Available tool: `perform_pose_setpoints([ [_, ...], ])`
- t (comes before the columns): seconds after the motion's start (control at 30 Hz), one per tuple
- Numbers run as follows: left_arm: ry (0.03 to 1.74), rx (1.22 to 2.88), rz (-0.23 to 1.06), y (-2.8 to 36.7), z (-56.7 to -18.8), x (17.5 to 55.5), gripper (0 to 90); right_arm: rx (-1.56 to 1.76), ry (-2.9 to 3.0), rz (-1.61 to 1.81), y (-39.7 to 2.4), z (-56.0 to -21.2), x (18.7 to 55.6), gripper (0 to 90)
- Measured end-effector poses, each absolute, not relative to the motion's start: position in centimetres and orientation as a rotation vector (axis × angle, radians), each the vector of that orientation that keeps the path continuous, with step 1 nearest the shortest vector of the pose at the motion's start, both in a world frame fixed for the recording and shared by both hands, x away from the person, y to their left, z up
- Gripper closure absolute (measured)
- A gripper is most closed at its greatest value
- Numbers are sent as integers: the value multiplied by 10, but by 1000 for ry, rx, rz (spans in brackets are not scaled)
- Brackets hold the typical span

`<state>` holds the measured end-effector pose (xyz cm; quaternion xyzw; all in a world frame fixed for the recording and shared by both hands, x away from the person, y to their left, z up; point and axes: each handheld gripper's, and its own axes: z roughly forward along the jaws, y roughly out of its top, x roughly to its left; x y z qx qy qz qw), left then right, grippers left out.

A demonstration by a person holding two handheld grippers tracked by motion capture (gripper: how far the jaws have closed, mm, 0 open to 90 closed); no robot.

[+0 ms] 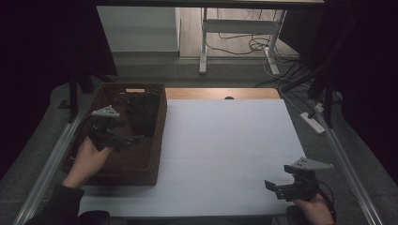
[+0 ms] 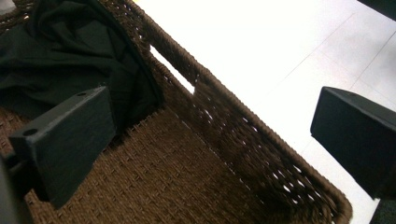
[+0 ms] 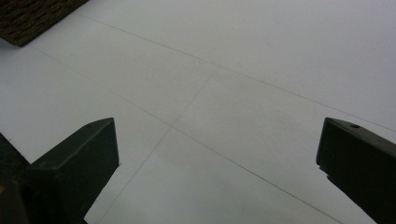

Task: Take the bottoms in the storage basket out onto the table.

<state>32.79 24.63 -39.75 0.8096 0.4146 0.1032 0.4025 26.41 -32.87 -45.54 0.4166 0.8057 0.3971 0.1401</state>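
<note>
1. The black cloth [image 1: 143,112] lies bunched in the far half of the wicker basket [image 1: 158,140], at the left of the high view; in the left gripper view it fills the upper left corner [image 2: 70,56], draped against the basket's wall.
2. The left gripper [image 1: 123,139] hangs over the basket's near half, jaws spread wide and holding nothing. In its own view one jaw stands above the woven floor just short of the cloth's edge, while the other sits out past the basket wall, over the white table [image 2: 261,42].
3. The cloth lies ahead of that gripper and toward the top of the high view, near but apart. Its folds run roughly along the basket's long side, though the heap is too crumpled for a clear axis.
4. The right gripper [image 1: 277,187] rests low at the lower right of the high view, jaws likewise parted and empty, well away from the cloth, so the left hand [image 1: 91,157] is much the nearer.
5. The coming move likely turns on bringing both left jaws inside the wall before closing. The basket's rim hems the reach on the right, while the table to the right of the basket gives open room.
</note>
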Motion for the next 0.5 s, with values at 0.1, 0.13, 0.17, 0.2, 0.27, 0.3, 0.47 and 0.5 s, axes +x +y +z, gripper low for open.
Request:
perform_pose_setpoints([
  [0.1,1046,2044,249,245,-397,334,0,1205,2329,1147,-329,-455,264,0],
  [0.13,1049,2045,250,245,-396,336,0,1205,2329,1148,-329,-455,264,0],
  [0.17,1052,2047,255,245,-396,339,0,1205,2328,1149,-329,-456,264,0],
  [0.2,1056,2048,258,245,-395,341,0,1203,2330,1146,-329,-455,264,0],
  [0.27,1068,2049,273,245,-394,346,0,1202,2331,1145,-328,-456,264,0],
  [0.3,1074,2046,277,245,-394,348,0,1202,2332,1144,-328,-456,264,0],
  [0.47,1108,2029,283,247,-395,360,0,1201,2335,1143,-328,-456,264,0],
  [0.5,1111,2028,280,247,-395,362,0,1201,2336,1143,-328,-456,264,0],
])
